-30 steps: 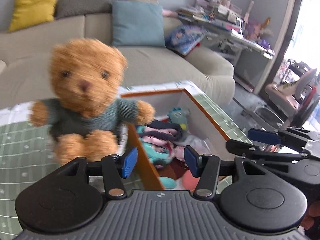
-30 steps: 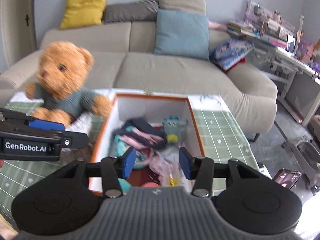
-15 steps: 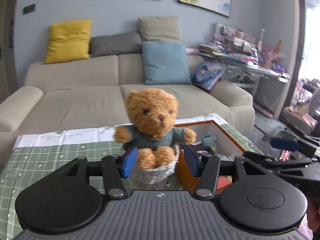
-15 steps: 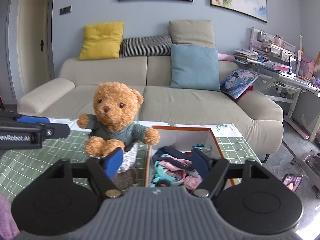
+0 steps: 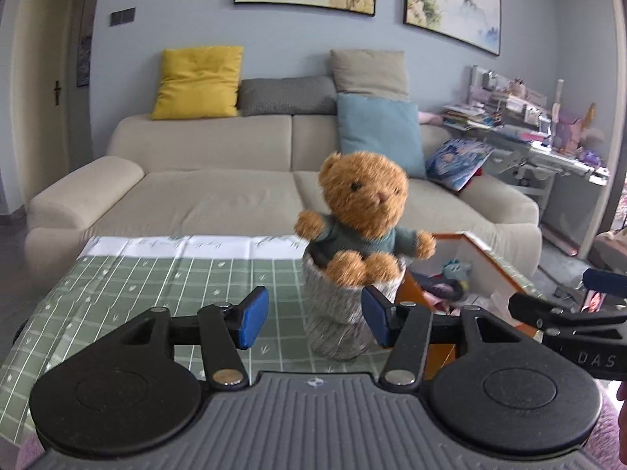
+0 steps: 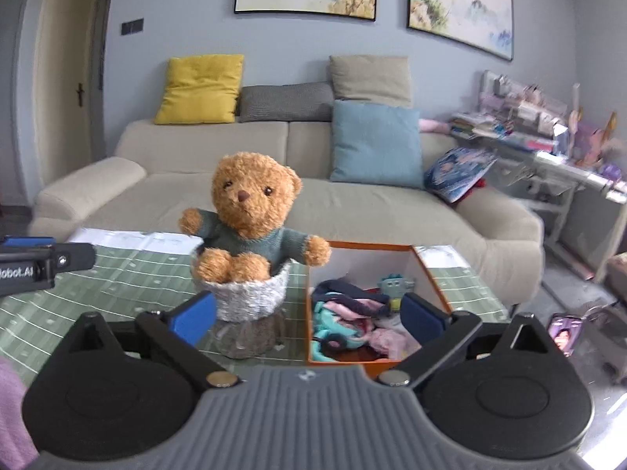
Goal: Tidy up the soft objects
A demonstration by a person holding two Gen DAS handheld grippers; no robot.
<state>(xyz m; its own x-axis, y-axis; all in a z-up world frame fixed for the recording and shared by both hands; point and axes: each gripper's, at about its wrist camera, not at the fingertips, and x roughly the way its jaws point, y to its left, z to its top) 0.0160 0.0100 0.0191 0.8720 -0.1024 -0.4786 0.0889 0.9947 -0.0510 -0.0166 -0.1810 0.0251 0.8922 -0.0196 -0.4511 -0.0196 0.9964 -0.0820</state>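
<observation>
A brown teddy bear (image 6: 250,219) in a teal sweater sits upright in a fuzzy grey fabric pot (image 6: 250,305) on the green checked tablecloth (image 5: 117,286). Just beside it stands an orange-edged box (image 6: 431,270) already holding a heap of soft clothes and a small plush toy (image 6: 394,288). Both grippers hover near, grasping nothing: the left gripper (image 5: 311,319) is released, and the right gripper (image 6: 309,313) has just been spreading wide (nothing between its jaws). The sorting looks nearly finished.
</observation>
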